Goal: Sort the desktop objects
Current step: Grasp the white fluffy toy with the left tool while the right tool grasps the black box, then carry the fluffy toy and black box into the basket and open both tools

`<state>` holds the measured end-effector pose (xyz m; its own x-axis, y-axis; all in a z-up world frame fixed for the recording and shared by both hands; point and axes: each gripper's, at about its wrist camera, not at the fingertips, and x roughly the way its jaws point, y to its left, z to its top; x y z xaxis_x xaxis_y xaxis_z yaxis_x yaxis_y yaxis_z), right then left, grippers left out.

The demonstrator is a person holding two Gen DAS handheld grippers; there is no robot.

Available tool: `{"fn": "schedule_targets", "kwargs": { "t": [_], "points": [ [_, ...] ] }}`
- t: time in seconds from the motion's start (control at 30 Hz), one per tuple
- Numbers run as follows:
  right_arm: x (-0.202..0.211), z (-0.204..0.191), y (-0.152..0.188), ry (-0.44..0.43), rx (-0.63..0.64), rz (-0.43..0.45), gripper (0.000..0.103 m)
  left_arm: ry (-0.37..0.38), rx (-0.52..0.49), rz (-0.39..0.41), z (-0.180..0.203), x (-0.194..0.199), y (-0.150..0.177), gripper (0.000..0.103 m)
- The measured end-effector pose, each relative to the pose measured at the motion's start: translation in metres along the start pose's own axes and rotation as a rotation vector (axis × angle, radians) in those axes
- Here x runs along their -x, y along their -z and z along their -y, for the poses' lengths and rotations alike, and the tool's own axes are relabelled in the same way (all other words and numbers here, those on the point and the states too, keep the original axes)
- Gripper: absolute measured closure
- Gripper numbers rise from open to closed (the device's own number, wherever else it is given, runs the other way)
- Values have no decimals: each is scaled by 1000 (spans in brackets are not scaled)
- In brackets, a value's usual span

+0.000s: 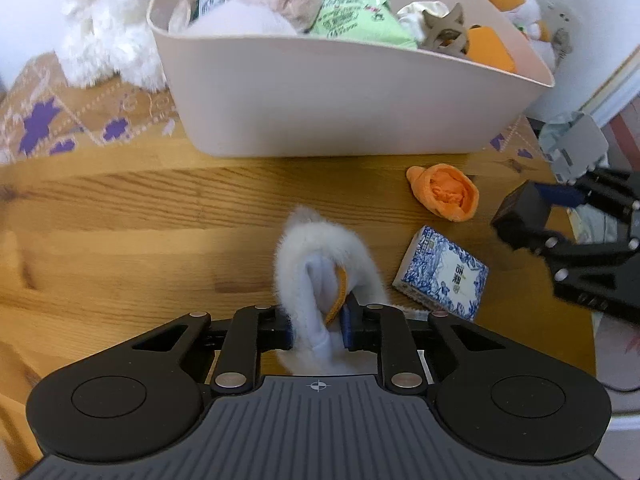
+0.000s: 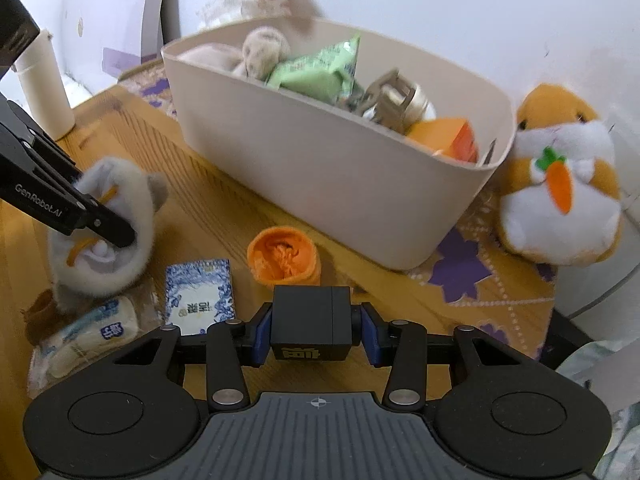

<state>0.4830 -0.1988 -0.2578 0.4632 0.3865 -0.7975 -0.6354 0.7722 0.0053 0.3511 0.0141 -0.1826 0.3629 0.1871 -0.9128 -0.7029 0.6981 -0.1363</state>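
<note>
My left gripper (image 1: 318, 328) is shut on a white fluffy plush toy (image 1: 320, 264) with orange trim, held above the wooden table; it also shows in the right wrist view (image 2: 104, 240). My right gripper (image 2: 316, 330) is shut on a black cube (image 2: 311, 322), also seen in the left wrist view (image 1: 520, 216) at the right. A beige bin (image 1: 340, 112) full of plush toys and green packets stands beyond both. An orange rolled sock (image 2: 285, 256) and a blue-white patterned packet (image 2: 200, 296) lie on the table between the grippers and the bin.
A white plush rabbit (image 1: 108, 40) sits left of the bin. An orange hamster plush (image 2: 560, 184) with a carrot sits right of it on a patterned mat (image 2: 480, 280). A wrapped snack (image 2: 92, 332) lies front left; a white bottle (image 2: 44, 84) stands far left.
</note>
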Motion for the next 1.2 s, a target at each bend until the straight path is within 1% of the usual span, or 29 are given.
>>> {"fn": "schedule_targets", "kwargs": {
  "t": [0.27, 0.4, 0.6, 0.77, 0.97, 1.1, 1.2],
  "points": [
    [43, 5, -8, 33, -28, 73, 62, 30, -28, 64, -14, 35, -2, 85],
    [64, 7, -15, 58, -43, 116, 62, 18, -32, 111, -21, 56, -6, 85],
    [93, 8, -37, 80, -46, 181, 62, 17, -44, 177, -33, 84, -21, 85],
    [108, 10, -59, 114, -32, 225, 62, 13, -57, 237, -41, 106, -41, 86],
    [111, 23, -86, 166, -38, 278, 62, -7, -87, 312, -42, 128, -73, 86],
    [100, 34, -103, 193, -73, 296, 62, -19, -101, 375, -38, 135, -102, 86],
    [84, 40, -117, 210, -97, 303, 62, -22, -97, 406, -33, 131, -120, 86]
  ]
}}
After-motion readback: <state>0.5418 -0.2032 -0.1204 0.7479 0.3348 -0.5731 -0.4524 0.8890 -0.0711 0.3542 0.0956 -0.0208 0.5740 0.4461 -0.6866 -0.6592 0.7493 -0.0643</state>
